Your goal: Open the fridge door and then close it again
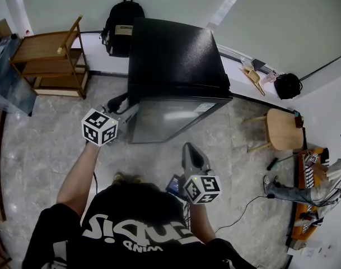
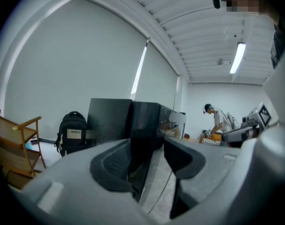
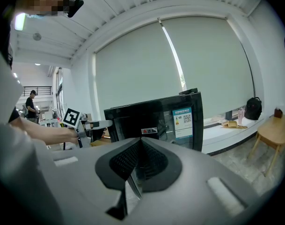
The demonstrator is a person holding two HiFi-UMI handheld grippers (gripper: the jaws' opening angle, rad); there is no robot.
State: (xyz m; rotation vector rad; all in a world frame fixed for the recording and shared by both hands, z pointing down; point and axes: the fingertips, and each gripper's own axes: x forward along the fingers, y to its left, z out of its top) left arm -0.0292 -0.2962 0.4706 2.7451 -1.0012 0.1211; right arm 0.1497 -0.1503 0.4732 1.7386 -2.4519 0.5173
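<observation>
I have the fridge [image 1: 176, 60] straight ahead of me on the tiled floor [image 1: 41, 150], black and low, its glossy door [image 1: 170, 119] turned my way. A backpack [image 1: 121, 27] leans against the wall behind it.

My left gripper [image 1: 125, 106] is up at the door's left edge. In the left gripper view the jaws stand wide with that dark edge between them. The left pad [image 2: 112, 165] sits close beside it, while a strip of door face and floor shows before the right pad [image 2: 184, 158], so I read no grip. I cannot tell whether the door is fully shut or slightly ajar.

My right gripper [image 1: 191, 149] hangs back from the fridge, in front of the door and nearer my body, touching nothing. In its own view the pads [image 3: 128, 163] meet at the tips – closed, with nothing between them – and the door's stickers show beyond.

A wooden chair [image 1: 52, 58] stands off to the left and a stool [image 1: 282, 129] to the right. Past the stool, another person [image 1: 321, 178] bends over a bench.
</observation>
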